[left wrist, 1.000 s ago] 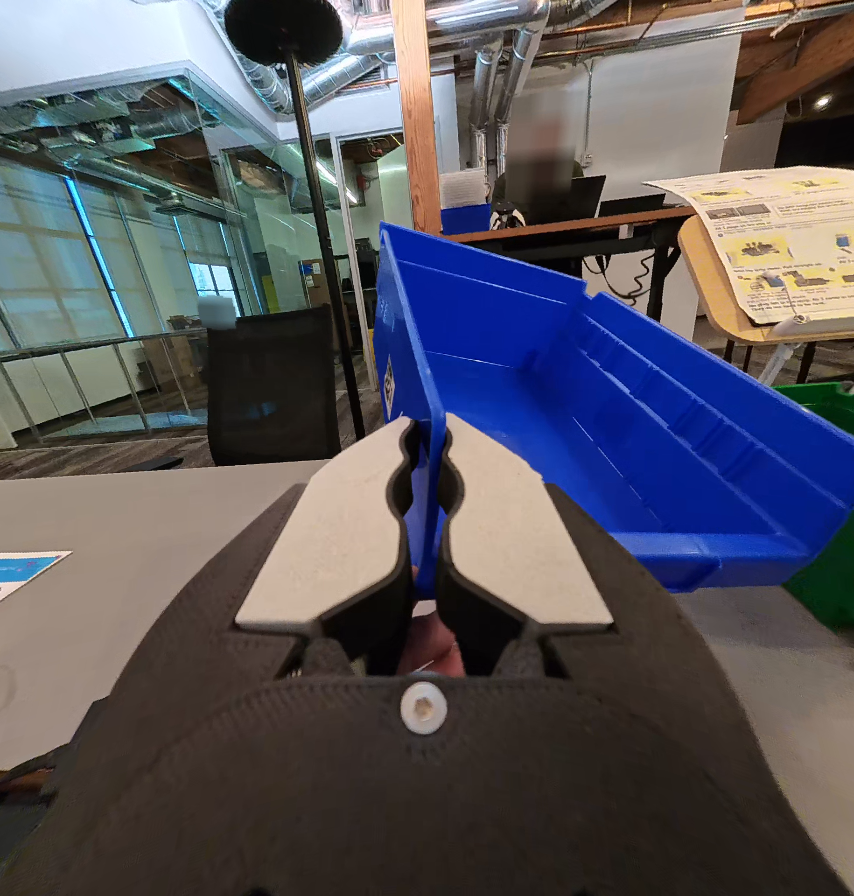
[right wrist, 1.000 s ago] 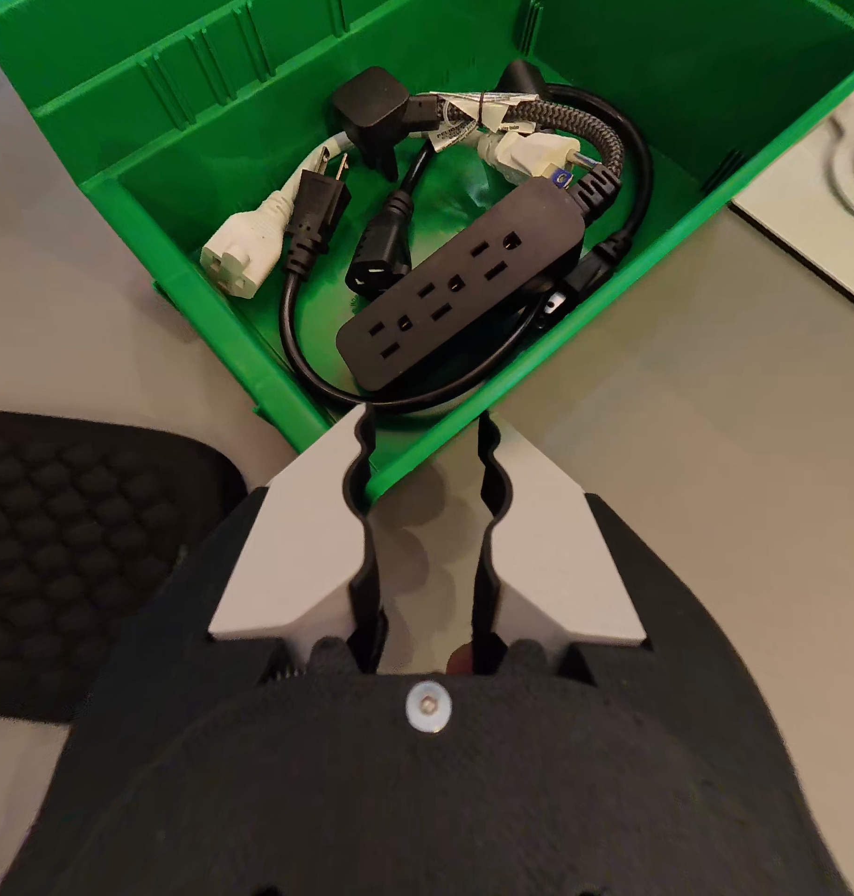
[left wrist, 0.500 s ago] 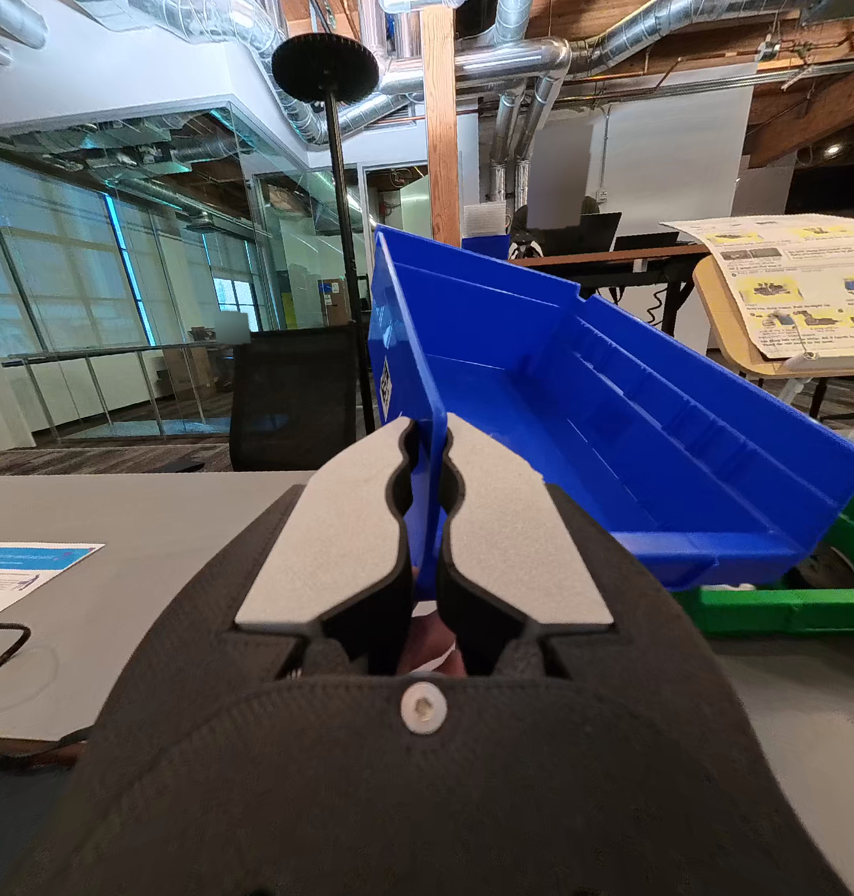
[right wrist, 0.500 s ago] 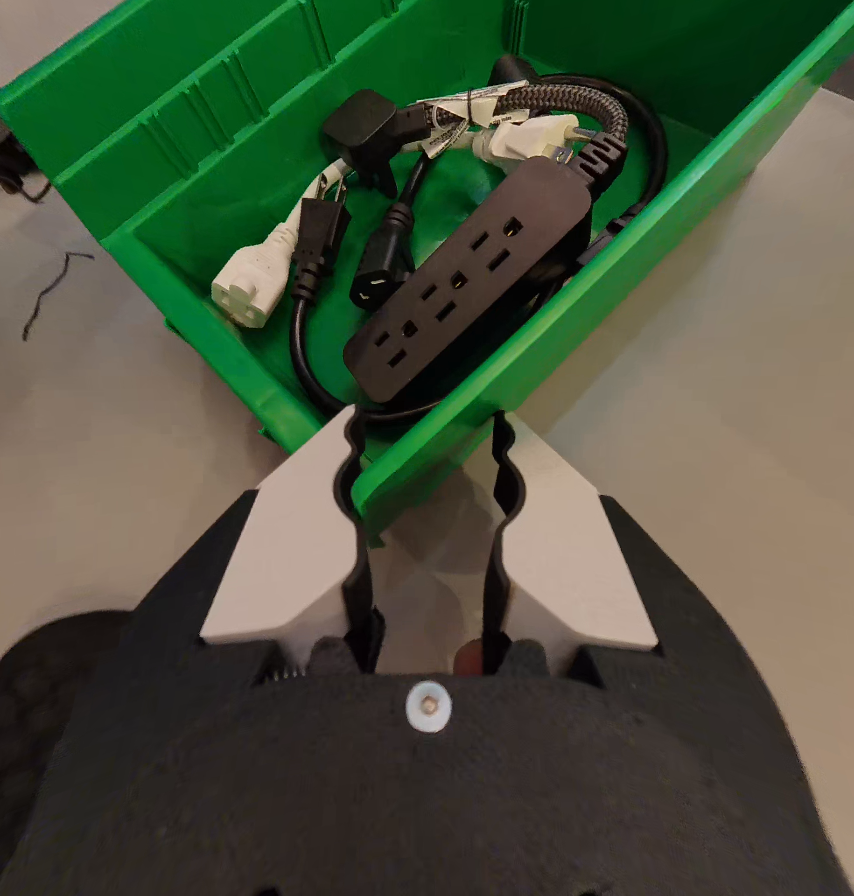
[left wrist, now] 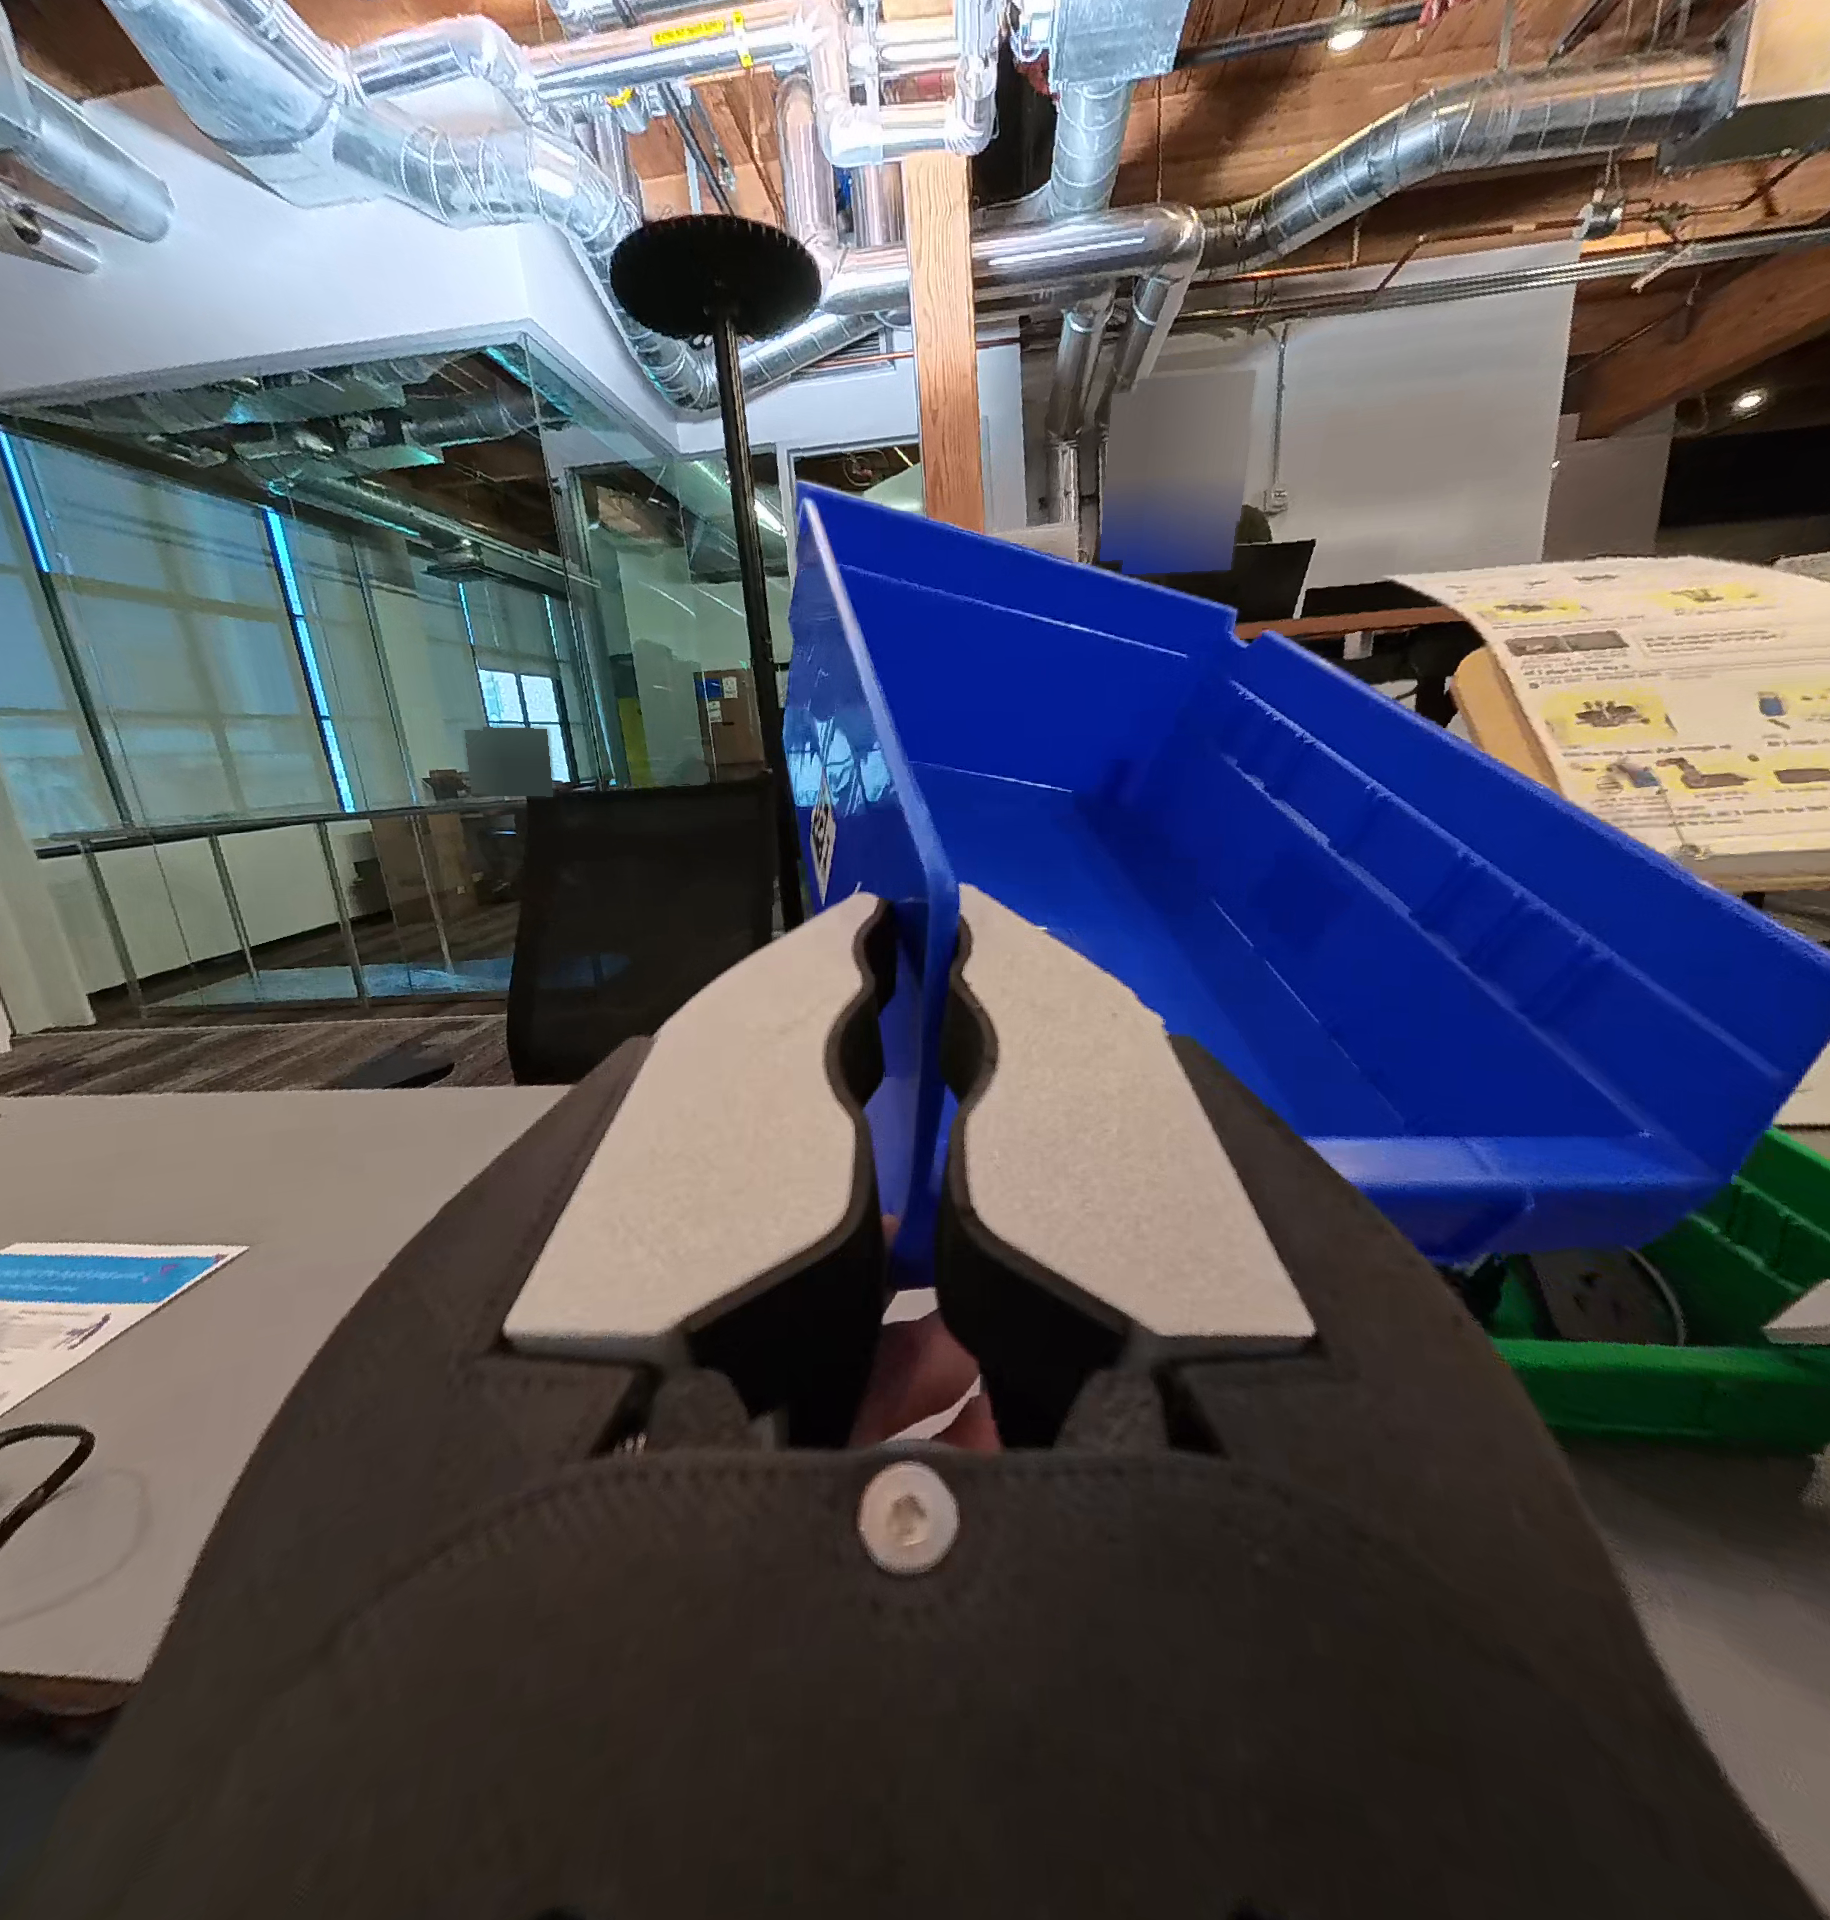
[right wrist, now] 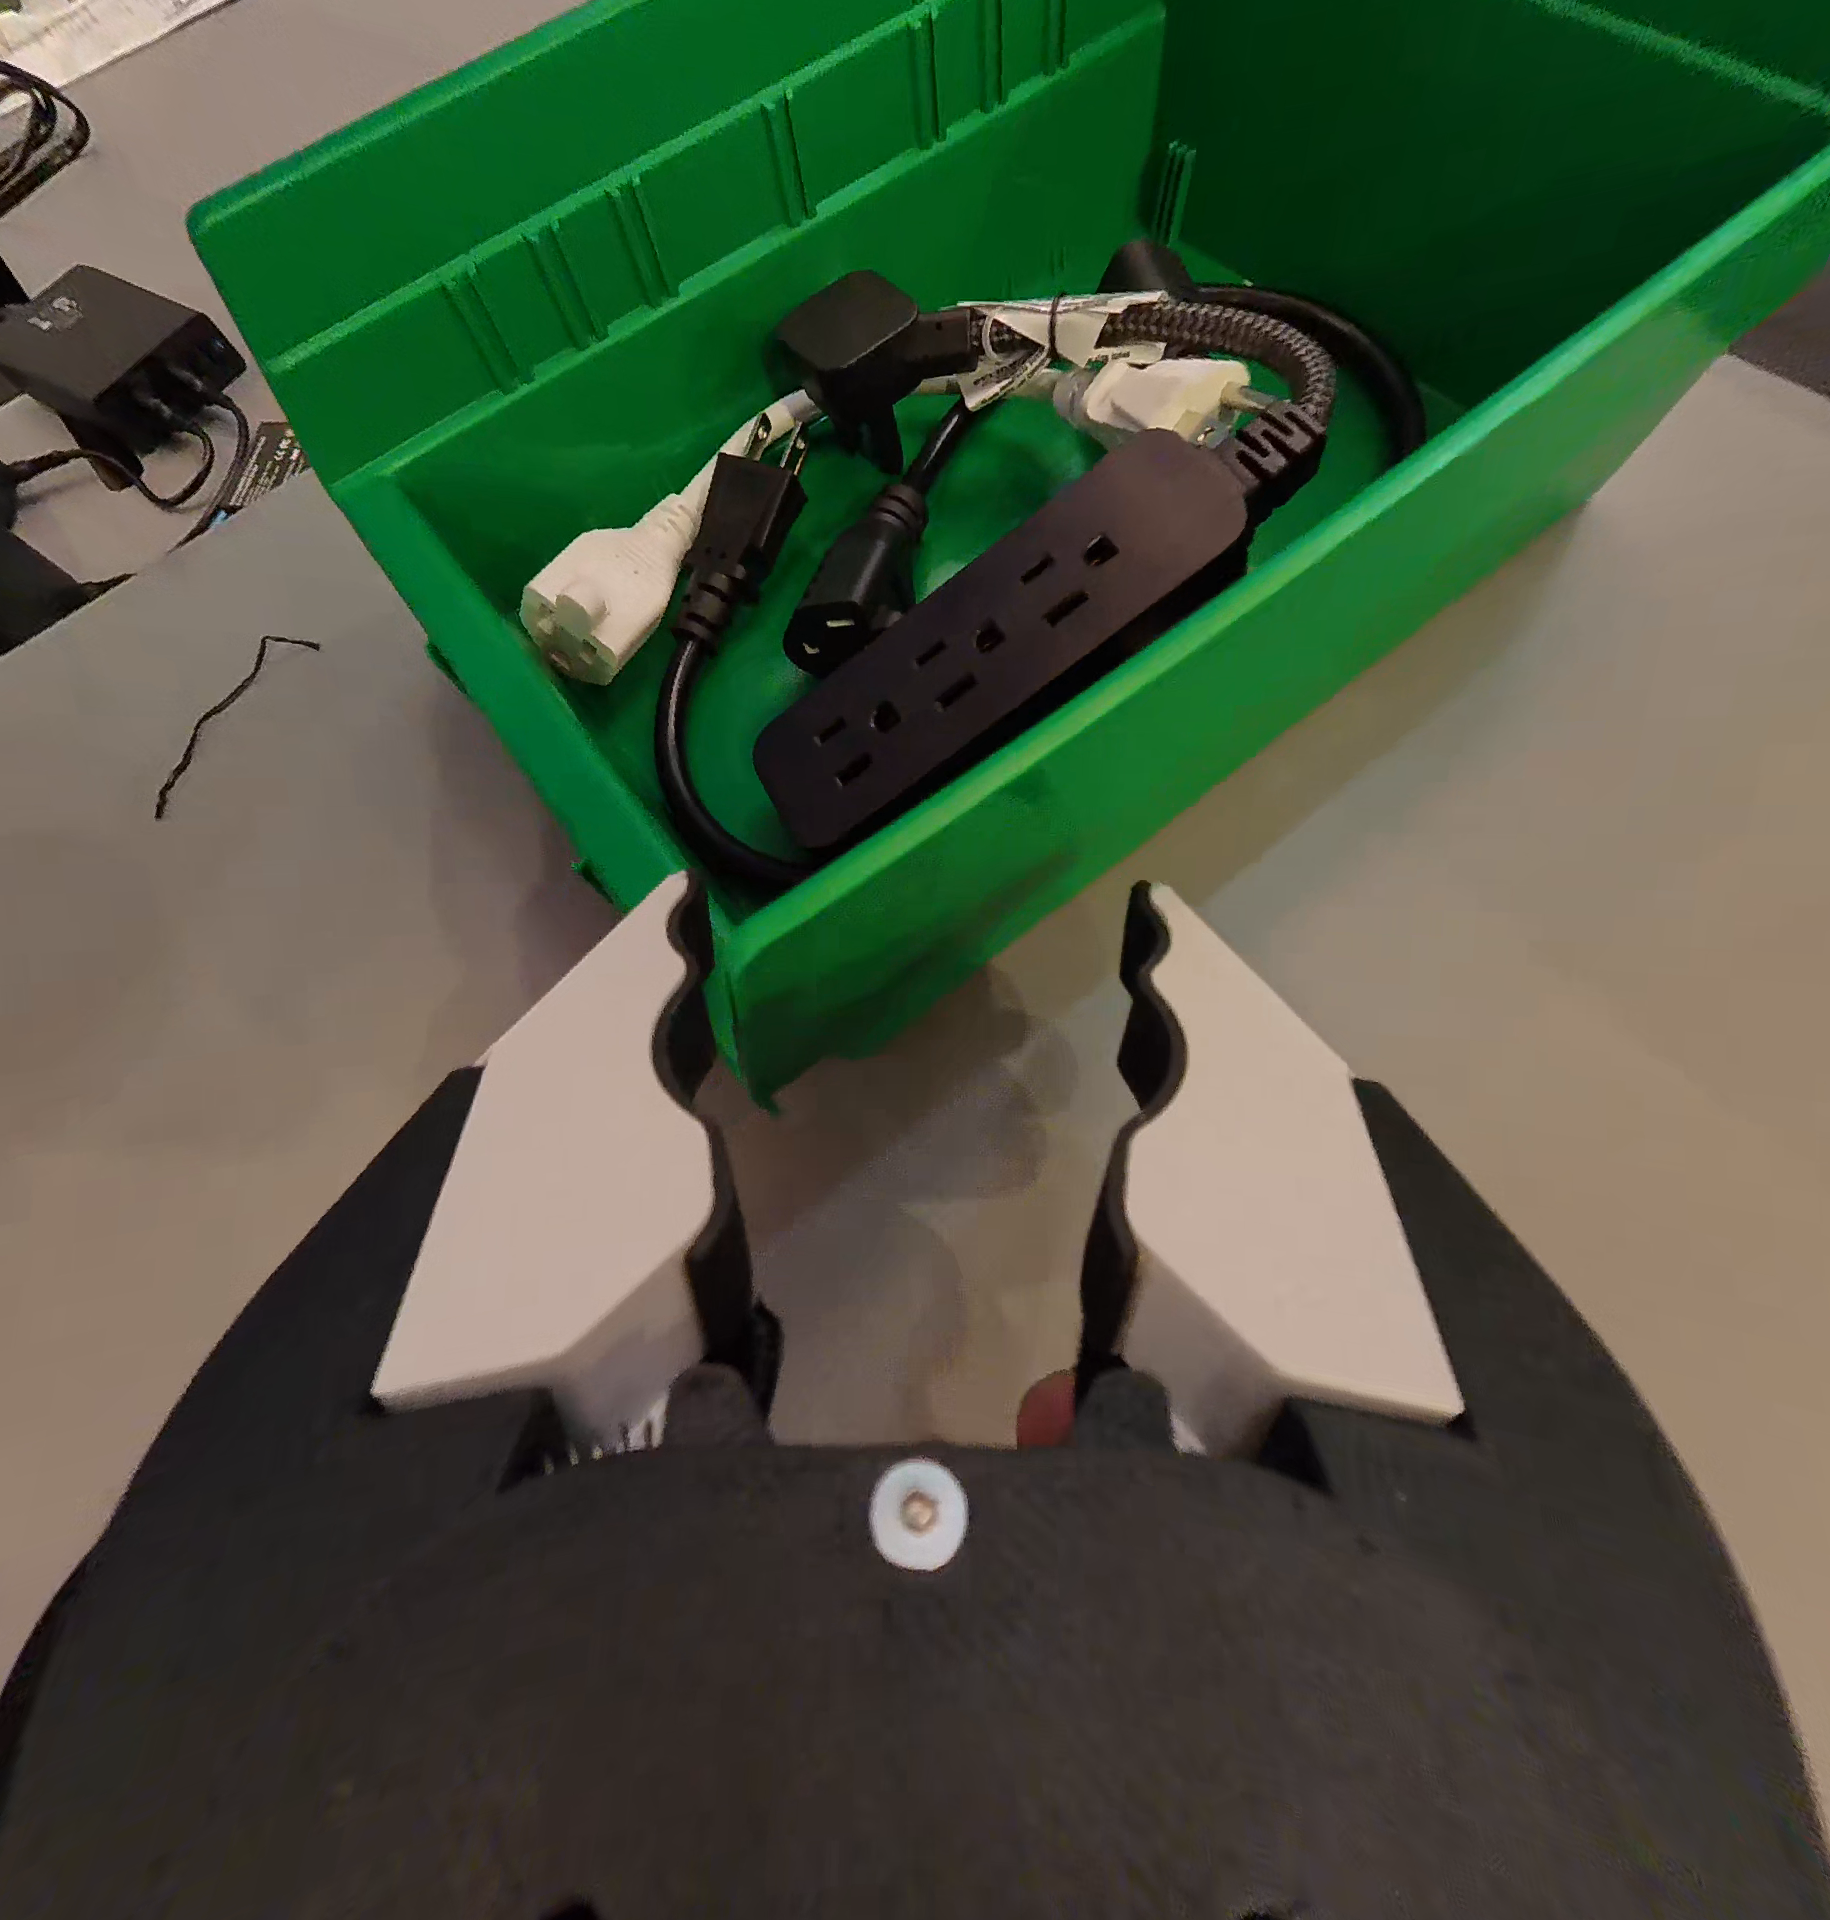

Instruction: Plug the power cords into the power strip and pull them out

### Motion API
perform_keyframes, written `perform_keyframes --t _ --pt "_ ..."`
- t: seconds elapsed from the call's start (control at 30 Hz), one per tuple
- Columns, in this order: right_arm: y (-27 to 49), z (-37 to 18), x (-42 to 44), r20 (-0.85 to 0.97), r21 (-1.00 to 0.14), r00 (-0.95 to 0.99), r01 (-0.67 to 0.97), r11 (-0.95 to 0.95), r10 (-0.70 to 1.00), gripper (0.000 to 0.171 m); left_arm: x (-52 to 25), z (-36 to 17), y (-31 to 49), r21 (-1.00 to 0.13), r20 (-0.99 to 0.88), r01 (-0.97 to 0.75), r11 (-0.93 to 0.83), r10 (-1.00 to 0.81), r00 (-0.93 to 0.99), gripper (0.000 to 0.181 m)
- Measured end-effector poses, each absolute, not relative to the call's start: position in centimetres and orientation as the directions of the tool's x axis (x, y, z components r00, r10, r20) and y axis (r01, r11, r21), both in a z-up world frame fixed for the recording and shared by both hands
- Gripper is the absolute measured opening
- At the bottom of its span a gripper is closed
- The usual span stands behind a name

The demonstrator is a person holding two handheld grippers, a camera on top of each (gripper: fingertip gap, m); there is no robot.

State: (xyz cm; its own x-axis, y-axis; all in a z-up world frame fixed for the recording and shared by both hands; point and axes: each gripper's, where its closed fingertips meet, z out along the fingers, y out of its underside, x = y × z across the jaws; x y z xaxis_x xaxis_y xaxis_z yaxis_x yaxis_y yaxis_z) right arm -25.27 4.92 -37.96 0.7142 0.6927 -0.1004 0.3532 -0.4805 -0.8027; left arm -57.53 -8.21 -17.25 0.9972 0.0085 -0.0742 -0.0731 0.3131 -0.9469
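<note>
While left tool (left wrist: 916,935) clamps blue bin (left wrist: 1306,883), right tool (right wrist: 916,914) gapes.

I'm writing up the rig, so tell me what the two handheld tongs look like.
Both look alike. The left tongs and right tongs each have two pale grey, wedge-shaped fingers with wavy black inner pads. They sit in a rounded, textured black body with one silver screw at the centre. No cables or sleeves show.

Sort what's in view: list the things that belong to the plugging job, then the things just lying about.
For the job: power strip, black cord, white cord, all in the green bin.

Lying about: blue bin in the left gripper, black charger, loose thread, paper sheet.
</note>
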Motion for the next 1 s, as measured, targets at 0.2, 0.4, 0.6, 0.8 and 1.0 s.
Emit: perform_keyframes --t 0.2,0.4,0.6,0.8,1.0 --pt "4.0 -35.5 -22.0 -0.046 -0.841 0.731 0.339 -0.422 0.681 0.083 -54.5 -15.6 -7.6 -0.938 -0.101 -0.081 0.337 -0.041 0.994 0.004" --pt "1.8 -29.5 -17.4 -0.049 -0.914 0.715 0.249 -0.319 0.697 0.082 -49.2 -13.9 -6.0 -0.931 -0.133 -0.077 0.358 -0.135 0.982 0.003" --pt "-1.2 -25.8 -12.2 -0.08 -0.943 0.657 0.195 -0.271 0.75 0.093 -40.6 -11.9 -3.8 -0.923 -0.188 -0.074 0.378 -0.273 0.944 0.004" --pt "-4.4 -24.0 -7.3 -0.083 -0.961 0.637 0.153 -0.231 0.767 0.107 -29.3 -11.6 -1.9 -0.932 -0.206 -0.029 0.362 -0.46 0.863 0.004" --pt "-6.4 -22.5 -2.4 -0.119 -0.975 0.691 0.056 -0.217 0.713 0.108 -16.6 -13.9 0.0 -0.959 -0.201 -0.016 0.284 -0.639 0.743 0.004"
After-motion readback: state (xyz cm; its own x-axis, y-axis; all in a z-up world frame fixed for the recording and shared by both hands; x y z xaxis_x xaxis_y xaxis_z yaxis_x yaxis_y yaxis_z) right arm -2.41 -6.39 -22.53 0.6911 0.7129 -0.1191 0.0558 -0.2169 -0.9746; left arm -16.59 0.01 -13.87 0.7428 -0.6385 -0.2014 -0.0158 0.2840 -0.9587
